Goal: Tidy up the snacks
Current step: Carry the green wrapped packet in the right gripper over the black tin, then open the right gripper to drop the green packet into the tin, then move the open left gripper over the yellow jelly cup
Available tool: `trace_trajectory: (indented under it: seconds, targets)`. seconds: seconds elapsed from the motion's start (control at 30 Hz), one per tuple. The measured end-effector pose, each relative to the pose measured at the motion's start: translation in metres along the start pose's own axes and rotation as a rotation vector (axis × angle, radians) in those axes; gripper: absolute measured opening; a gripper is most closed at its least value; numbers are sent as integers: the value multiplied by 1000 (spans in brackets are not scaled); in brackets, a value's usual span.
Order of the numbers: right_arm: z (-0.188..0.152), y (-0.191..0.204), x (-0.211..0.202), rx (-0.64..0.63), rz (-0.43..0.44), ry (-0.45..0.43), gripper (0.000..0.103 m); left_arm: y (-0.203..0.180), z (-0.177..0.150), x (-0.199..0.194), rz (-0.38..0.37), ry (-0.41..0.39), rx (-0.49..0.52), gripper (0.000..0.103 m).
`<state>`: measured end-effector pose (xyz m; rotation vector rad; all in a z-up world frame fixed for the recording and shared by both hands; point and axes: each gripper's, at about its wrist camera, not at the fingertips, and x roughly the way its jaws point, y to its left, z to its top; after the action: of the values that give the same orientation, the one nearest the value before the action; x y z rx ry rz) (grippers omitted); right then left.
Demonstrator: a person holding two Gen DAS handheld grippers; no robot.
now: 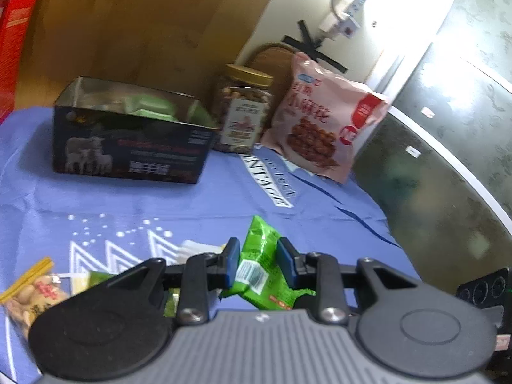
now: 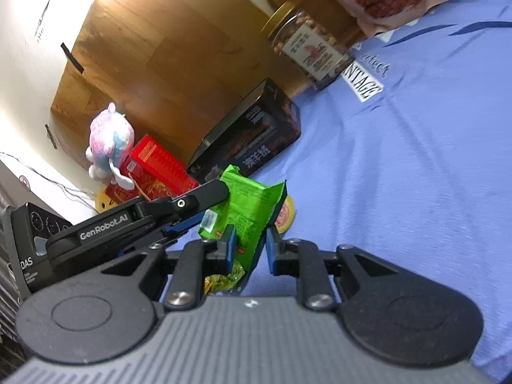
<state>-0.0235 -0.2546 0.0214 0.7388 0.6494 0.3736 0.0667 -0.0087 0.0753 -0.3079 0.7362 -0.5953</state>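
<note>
A green snack packet [image 1: 260, 256] with a barcode is held above the blue cloth [image 1: 192, 204]. My left gripper [image 1: 257, 262] is shut on it, blue pads pressing both sides. In the right wrist view the same green packet [image 2: 246, 204] stands up between the pads of my right gripper [image 2: 251, 249], which is shut on its lower part. There the left gripper [image 2: 192, 220] comes in from the left and grips the packet near the barcode. An open dark box [image 1: 128, 147] with a sheep picture holds more green packets [image 1: 150, 107] at the back left.
A gold-lidded nut jar [image 1: 243, 112] and a pink snack bag [image 1: 323, 121] stand right of the box. A peanut bag [image 1: 28, 297] lies at the near left. A red box [image 2: 156, 163] and a plush toy [image 2: 107, 140] sit beyond. The table edge [image 1: 384, 224] drops off at right.
</note>
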Motion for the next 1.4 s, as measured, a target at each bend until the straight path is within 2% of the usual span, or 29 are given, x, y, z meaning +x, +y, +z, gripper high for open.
trace_trajectory:
  seconds: [0.2, 0.37, 0.5, 0.63, 0.7, 0.8, 0.83, 0.93, 1.03, 1.2, 1.33, 1.4]
  targets:
    - [16, 16, 38, -37, 40, 55, 22, 31, 27, -9, 48, -42, -49, 26]
    - [55, 49, 87, -115, 111, 84, 22, 61, 76, -15, 109, -124, -65, 26]
    - [94, 70, 135, -167, 112, 89, 22, 84, 120, 2, 172, -173, -67, 27]
    - [124, 85, 185, -245, 47, 87, 22, 116, 149, 36, 241, -161, -93, 27]
    - [131, 85, 207, -277, 4, 94, 25, 126, 152, 55, 291, -139, -85, 30]
    - [133, 83, 223, -362, -118, 59, 28, 133, 147, 69, 340, -85, -70, 31]
    - [134, 80, 222, -360, -144, 48, 28, 135, 144, 66, 337, -83, -74, 31]
    - [136, 67, 192, -284, -91, 20, 28, 133, 135, 44, 320, -110, -76, 30]
    - [124, 57, 150, -277, -51, 16, 29, 121, 120, 13, 281, -121, -67, 31]
    - [73, 25, 79, -221, -45, 24, 29, 86, 80, -2, 189, -54, -10, 31]
    - [27, 10, 38, -139, -91, -21, 34, 65, 43, 2, 82, 0, 23, 33]
    - [10, 11, 30, -133, -132, -18, 35, 59, 33, 4, 75, 9, 39, 35]
